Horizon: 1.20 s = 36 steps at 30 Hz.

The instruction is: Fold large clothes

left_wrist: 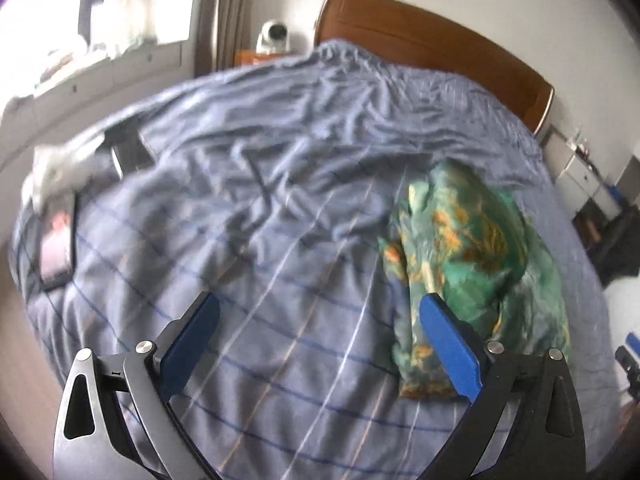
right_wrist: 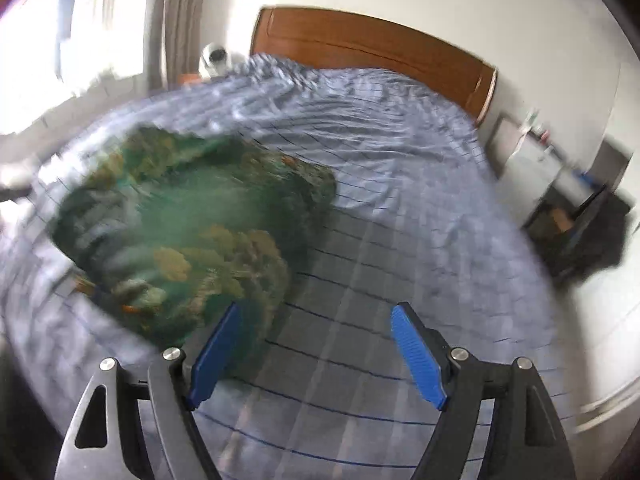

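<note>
Left wrist view: the left gripper hangs empty, fingers spread wide, beside the green patterned garment – bundled compactly on the bed, apparently folded. Right wrist view: the right gripper is likewise wide and empty – garment lies just left.

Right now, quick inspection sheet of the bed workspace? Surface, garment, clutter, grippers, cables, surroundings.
Surface: bed sheet, blue-grey with stripes, wrinkled toward the headboard.
Job's things: green patterned garment lying bunched on the sheet; both views blurred.
Clutter: dark flat items and something white at the bed's far-left edge, too blurred to name.
Grippers: left gripper open, nothing between its fingers; right gripper open, garment beside its left finger, not held.
Cables: nothing seen.
Surroundings: small white camera-like device beside the headboard, window, furniture along the right wall.
</note>
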Tool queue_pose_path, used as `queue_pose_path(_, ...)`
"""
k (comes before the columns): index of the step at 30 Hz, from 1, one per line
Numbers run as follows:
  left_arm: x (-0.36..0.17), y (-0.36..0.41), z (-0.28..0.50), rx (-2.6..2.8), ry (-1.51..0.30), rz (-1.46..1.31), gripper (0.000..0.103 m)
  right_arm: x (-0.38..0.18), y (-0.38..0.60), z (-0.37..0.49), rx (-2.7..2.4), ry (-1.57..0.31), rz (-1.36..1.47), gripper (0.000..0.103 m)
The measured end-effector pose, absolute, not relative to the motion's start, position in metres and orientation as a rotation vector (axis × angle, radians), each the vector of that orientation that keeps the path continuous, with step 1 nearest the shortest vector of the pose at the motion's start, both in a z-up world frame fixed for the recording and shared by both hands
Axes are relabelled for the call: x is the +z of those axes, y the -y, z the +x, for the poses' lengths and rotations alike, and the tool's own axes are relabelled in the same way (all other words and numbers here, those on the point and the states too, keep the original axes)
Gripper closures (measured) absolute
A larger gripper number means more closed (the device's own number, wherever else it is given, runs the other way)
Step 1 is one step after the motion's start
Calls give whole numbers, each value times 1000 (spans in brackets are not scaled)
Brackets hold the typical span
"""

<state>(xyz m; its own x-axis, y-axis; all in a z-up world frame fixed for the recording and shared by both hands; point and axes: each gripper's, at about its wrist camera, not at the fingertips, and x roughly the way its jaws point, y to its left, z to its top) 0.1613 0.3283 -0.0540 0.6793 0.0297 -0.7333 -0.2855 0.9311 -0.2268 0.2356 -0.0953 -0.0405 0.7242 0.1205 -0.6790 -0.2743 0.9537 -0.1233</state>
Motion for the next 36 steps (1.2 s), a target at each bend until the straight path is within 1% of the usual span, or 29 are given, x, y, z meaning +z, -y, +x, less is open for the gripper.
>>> queue_pose_path(1, -57, -330, 162, 145, -834, -354, 3, -40, 101, 233, 240, -718, -192, 23)
queue_pose_path(2, -59, -330, 163, 127, -853, -356, 3, -39, 107, 229, 253, -692, -173, 21)
queue_pose_path(4, -64, -328, 172, 107, -945, -320, 3, -38, 113, 218, 279, -618, -205, 14)
queue_pose_path(6, -65, -326, 176, 75, -978, -317, 3, -42, 113, 213, 302, -599, -254, 13)
queue_pose_path(10, -47, -324, 180, -158, -886, -542, 3, -55, 113, 214, 331, -703, -264, 13)
queue_pose_path(13, -37, -320, 195, -263, -877, -627, 3, -60, 115, 216, 371, -780, -189, 13)
queue_pose_path(16, -40, -311, 215, -347, -905, -657, 3, -62, 112, 215, 404, -800, -165, 13)
queue_pose_path(20, -69, -303, 245, -384, -959, -725, 3, -66, 100, 216, 423, -829, -175, 13)
queue_pose_path(23, -111, -300, 260, -254, -1007, -718, 3, -65, 98, 222, 453, -851, -111, 13)
queue_pose_path(25, -136, -297, 263, -303, -1042, -801, 3, -63, 99, 229, 466, -858, -65, 13)
queue_pose_path(26, -147, -298, 262, -336, -1040, -859, 1, -62, 102, 233, 471, -856, -41, 13)
queue_pose_path(28, -158, -301, 261, -383, -1026, -923, 1, -61, 107, 242, 473, -851, -9, 13)
queue_pose_path(31, -167, -301, 263, -436, -1041, -947, 1, -68, 119, 264, 530, -862, 96, 13)
queue_pose_path(36, -180, -300, 268, -470, -1080, -931, 1, -113, 130, 321, 625, -978, 344, 13)
